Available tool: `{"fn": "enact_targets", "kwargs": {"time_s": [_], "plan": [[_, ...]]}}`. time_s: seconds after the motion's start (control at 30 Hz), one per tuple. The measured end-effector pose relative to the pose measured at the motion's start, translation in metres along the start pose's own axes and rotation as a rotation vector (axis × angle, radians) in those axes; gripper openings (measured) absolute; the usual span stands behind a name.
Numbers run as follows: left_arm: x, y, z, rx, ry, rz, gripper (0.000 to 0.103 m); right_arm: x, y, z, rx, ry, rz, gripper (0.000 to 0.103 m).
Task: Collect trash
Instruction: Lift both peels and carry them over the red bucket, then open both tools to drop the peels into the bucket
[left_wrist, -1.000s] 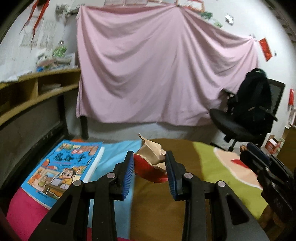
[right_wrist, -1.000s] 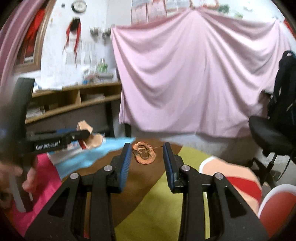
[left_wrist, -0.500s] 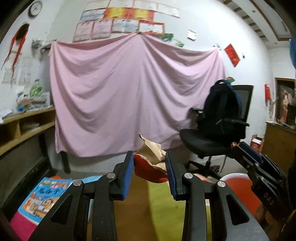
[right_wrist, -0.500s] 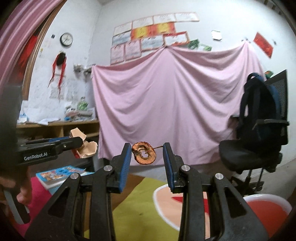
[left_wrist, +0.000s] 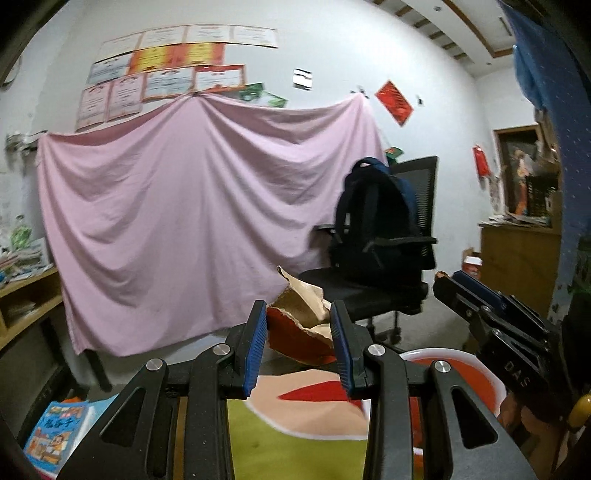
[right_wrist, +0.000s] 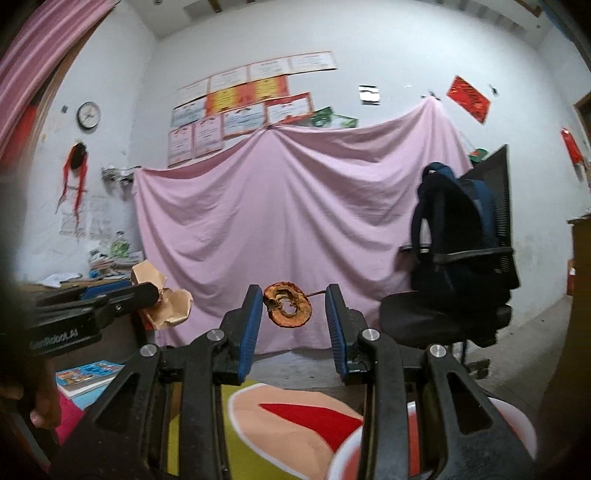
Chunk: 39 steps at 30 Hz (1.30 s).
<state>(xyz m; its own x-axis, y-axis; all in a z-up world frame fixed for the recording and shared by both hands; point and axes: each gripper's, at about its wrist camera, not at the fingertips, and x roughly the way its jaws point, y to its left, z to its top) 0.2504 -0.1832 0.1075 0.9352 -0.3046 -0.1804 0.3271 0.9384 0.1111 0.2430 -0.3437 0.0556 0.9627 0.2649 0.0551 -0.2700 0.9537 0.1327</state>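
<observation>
Trash items: two in view — one per gripper, both lifted clear of the colourful mat (left_wrist: 295, 439) below.
Left gripper (left_wrist: 300, 341): fingers pinch a torn red-and-tan wrapper (left_wrist: 301, 325) from both sides; the crumpled tan part sticks up above the pads. Holding it at the middle likely keeps the loose flaps from slipping out in transit.
Right gripper (right_wrist: 294, 325): fingers stand partly apart with a dried brown ring of peel (right_wrist: 288, 310) between them. It touches the left-hand pad, and a thin stem reaches toward the other — a light hold by the ends, it seems, since the ring is narrower than the gap.
Position of both: side by side at about the same height, pointing roughly level toward the pink sheet (left_wrist: 192, 221); each gripper shows at the edge of the other's view.
Bin: one red basin with a white rim (left_wrist: 461, 373) sits low at the right, just beyond the mat's edge — probably the drop point, though nothing confirms it.
Stage: both pieces picked up, neither yet dropped.
Other counts: one chair (left_wrist: 373, 291), one backpack (left_wrist: 376, 221) on it, one book (left_wrist: 55, 432) at lower left.
</observation>
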Motion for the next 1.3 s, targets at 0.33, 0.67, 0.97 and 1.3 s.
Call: {"fn": "enact_targets", "kwargs": {"time_s": [0.33, 0.67, 0.97, 1.3], "plan": [[0.038, -0.06, 0.001, 0.049, 0.029, -0.087, 0.03, -0.02, -0.061, 0.002, 0.072, 0.035, -0.101, 0.064], [0.058, -0.085, -0.01, 0.067, 0.074, -0.143, 0.03, -0.028, -0.087, 0.003, 0.138, 0.054, -0.155, 0.065], [0.08, -0.095, -0.02, 0.032, 0.154, -0.198, 0.03, -0.023, -0.112, -0.005, 0.226, 0.123, -0.194, 0.065], [0.093, -0.099, -0.029, 0.003, 0.224, -0.241, 0.03, -0.015, -0.128, -0.012, 0.28, 0.176, -0.214, 0.065]]}}
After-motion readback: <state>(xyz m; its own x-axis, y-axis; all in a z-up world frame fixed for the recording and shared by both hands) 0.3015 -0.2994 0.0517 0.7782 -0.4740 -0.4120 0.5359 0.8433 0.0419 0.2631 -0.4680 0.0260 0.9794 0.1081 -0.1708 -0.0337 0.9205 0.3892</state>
